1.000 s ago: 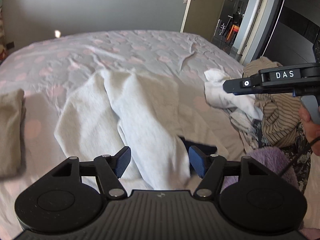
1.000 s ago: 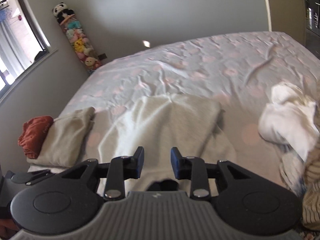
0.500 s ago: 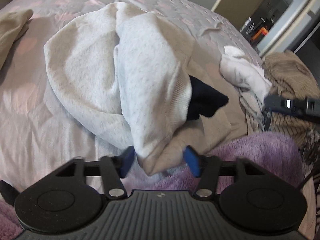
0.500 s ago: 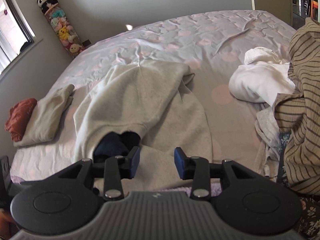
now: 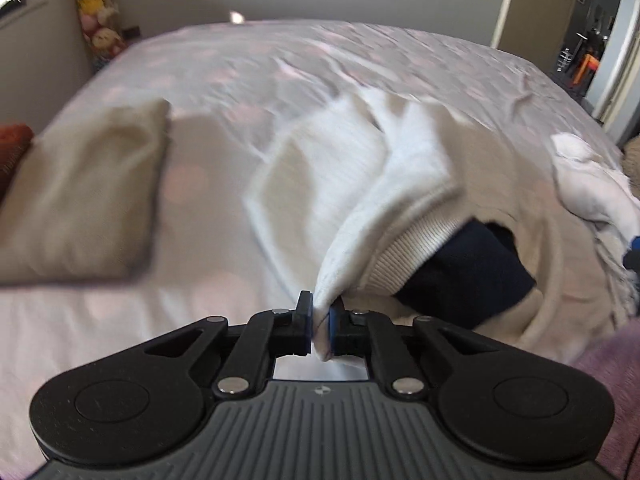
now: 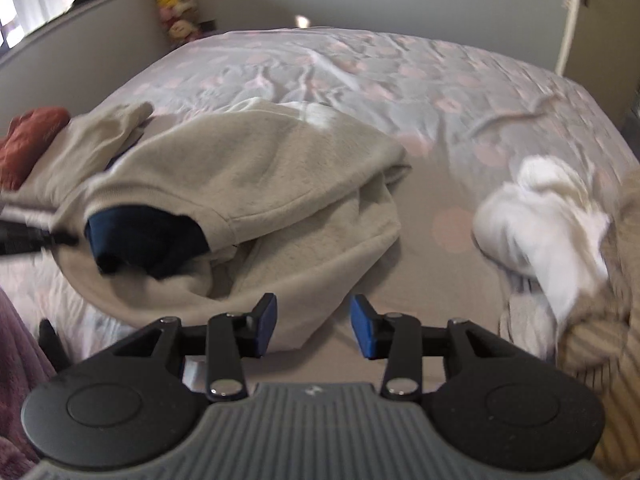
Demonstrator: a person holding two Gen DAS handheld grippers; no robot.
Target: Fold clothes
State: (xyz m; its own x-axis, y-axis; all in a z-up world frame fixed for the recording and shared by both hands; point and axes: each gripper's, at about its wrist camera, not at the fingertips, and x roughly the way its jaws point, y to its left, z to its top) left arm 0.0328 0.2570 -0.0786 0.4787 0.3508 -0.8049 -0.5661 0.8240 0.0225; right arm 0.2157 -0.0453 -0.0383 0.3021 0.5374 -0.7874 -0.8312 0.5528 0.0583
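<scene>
Since a second ago the left gripper [image 5: 319, 330] has dropped toward the near edge of the sweater [image 5: 384, 184] and its jaws have gone from wide apart to closing on the hem; the pads now pinch a fold of pale cloth, pulled up into a taut peak. The right gripper [image 6: 313, 326] has tipped downward over the same span, jaws opening, nothing pressed between them, with the sweater's lower edge just beyond the fingertips. Left to right across the bed [image 5: 280, 64]: a rust-red item [image 6: 32, 140] at the far left edge, a folded beige garment [image 5: 84, 200] touching it, then a bare patch of spotted sheet, then the sweater lying crumpled mid-bed with a dark navy lining [image 5: 460, 272] showing at its ribbed opening. Right of the sweater, apart from it, a white bundle [image 6: 536, 216], and beside that a striped garment [image 6: 600, 320] at the right edge. Purple fleece [image 5: 608, 360] at the near corner, touching the sweater edge. Both views are motion-blurred. Stuffed toys [image 5: 98, 12] stand against the far wall at left; door [image 5: 516, 0] far right.
</scene>
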